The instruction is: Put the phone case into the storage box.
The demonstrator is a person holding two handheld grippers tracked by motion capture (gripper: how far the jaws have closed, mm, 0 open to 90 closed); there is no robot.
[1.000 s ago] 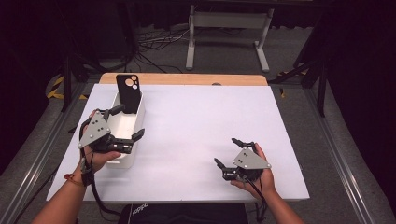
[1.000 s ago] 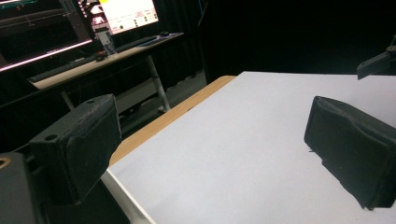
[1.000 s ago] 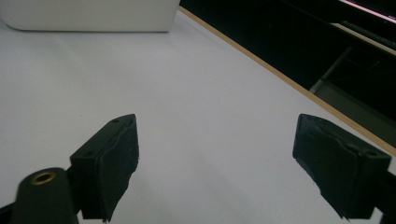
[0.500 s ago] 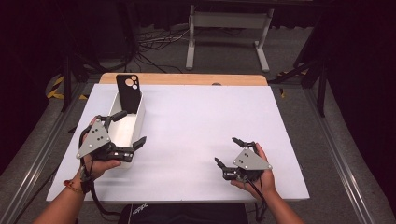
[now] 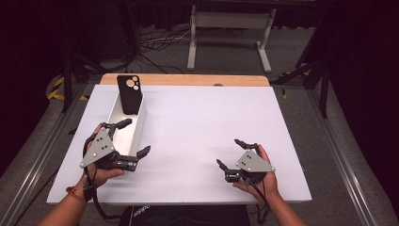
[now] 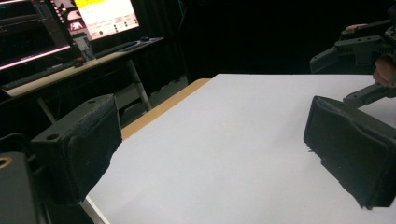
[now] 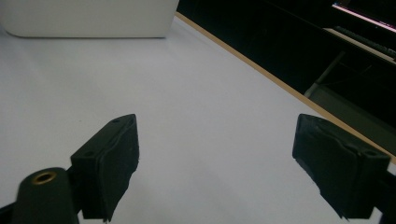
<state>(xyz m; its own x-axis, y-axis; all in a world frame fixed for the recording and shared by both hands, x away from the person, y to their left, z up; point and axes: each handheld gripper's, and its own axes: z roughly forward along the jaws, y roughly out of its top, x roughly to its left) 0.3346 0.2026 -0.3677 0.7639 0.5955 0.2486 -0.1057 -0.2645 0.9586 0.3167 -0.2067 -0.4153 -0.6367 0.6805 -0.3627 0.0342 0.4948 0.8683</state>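
A black phone case (image 5: 129, 94) stands upright at the far end of a long white bin (image 5: 139, 123) on the left of the white table (image 5: 202, 122). My left gripper (image 5: 136, 136) is held over the bin's near end, open, with nothing between its pads (image 6: 79, 144). My right gripper (image 5: 229, 152) rests near the front right of the table, open and empty, pointing left toward the bin (image 7: 88, 18). In the left gripper view my own gripper (image 6: 215, 140) faces across the tabletop, and the right gripper (image 6: 359, 46) shows farther off at the upper right.
A wooden strip (image 5: 188, 79) runs along the table's far edge. Behind it on the floor are a white metal stand (image 5: 230, 28) and cables. A desk with lit monitors (image 6: 102, 16) shows in the left gripper view. Metal rails flank the table.
My left gripper has drawn back toward the near edge of the table, staying open. The right gripper, the bin and the phone case have not moved.
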